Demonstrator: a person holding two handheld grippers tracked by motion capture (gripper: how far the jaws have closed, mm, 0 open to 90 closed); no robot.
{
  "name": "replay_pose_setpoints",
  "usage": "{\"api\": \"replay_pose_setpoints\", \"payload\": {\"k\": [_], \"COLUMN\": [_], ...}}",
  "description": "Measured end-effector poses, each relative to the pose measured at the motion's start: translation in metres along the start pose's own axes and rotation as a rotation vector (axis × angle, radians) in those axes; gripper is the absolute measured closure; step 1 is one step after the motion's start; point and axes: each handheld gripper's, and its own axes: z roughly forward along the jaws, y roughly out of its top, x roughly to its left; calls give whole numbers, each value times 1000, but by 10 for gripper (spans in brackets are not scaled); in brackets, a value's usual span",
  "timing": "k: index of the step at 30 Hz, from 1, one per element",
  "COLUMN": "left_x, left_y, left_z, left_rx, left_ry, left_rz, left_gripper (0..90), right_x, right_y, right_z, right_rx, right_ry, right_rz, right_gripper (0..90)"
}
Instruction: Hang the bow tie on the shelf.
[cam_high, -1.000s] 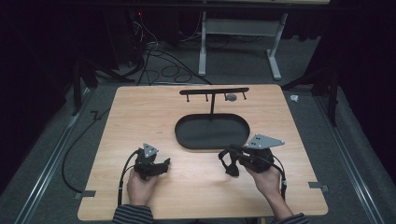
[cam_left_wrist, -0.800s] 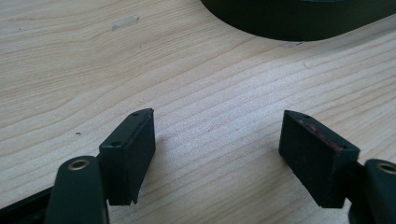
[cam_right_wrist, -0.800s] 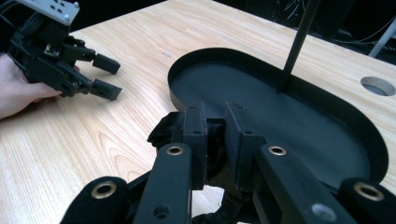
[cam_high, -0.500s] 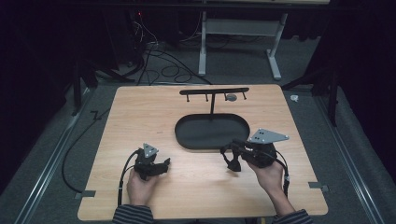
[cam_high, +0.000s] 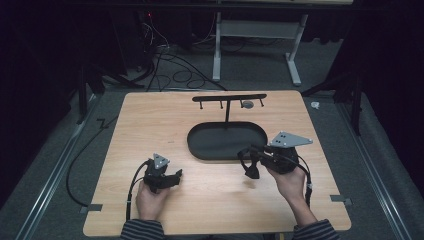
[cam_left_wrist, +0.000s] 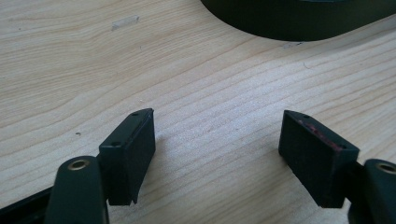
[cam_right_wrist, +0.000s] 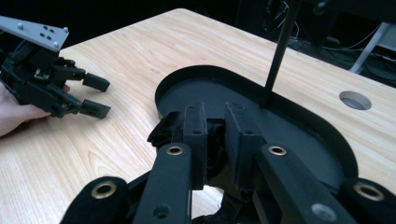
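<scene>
The right gripper (cam_right_wrist: 215, 135) has its jaws drawn in on a small dark, soft-looking object (cam_right_wrist: 163, 130), pinched between the pads and bulging out on one side; what the object is cannot be made out. In the high view that gripper (cam_high: 248, 167) hangs just above the wood at the near rim of the black oval tray (cam_high: 227, 141), so the pinched piece sits outside the tray, just beside its edge. The tray's floor looks bare apart from a thin black post (cam_right_wrist: 276, 56) that rises from its far part and carries a crossbar with small hooks (cam_high: 229, 98). The left gripper (cam_left_wrist: 217, 156) rests low over the wooden table (cam_high: 150, 120) with its jaws spread wide and only bare wood between them, well apart from the tray.
</scene>
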Motion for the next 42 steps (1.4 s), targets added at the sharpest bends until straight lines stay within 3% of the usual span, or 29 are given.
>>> {"api": "replay_pose_setpoints", "payload": {"k": [16,42], "left_x": [0,0], "left_y": [0,0], "left_z": [0,0], "left_rx": [0,-1], "left_ry": [0,0], "left_rz": [0,1], "left_gripper": [276,275], "right_x": [-16,-43], "right_y": [12,41], "right_z": [1,22], "right_rx": [-13,-13], "right_ry": [-26,-82], "right_rz": [26,65], "right_gripper": [813,813]}}
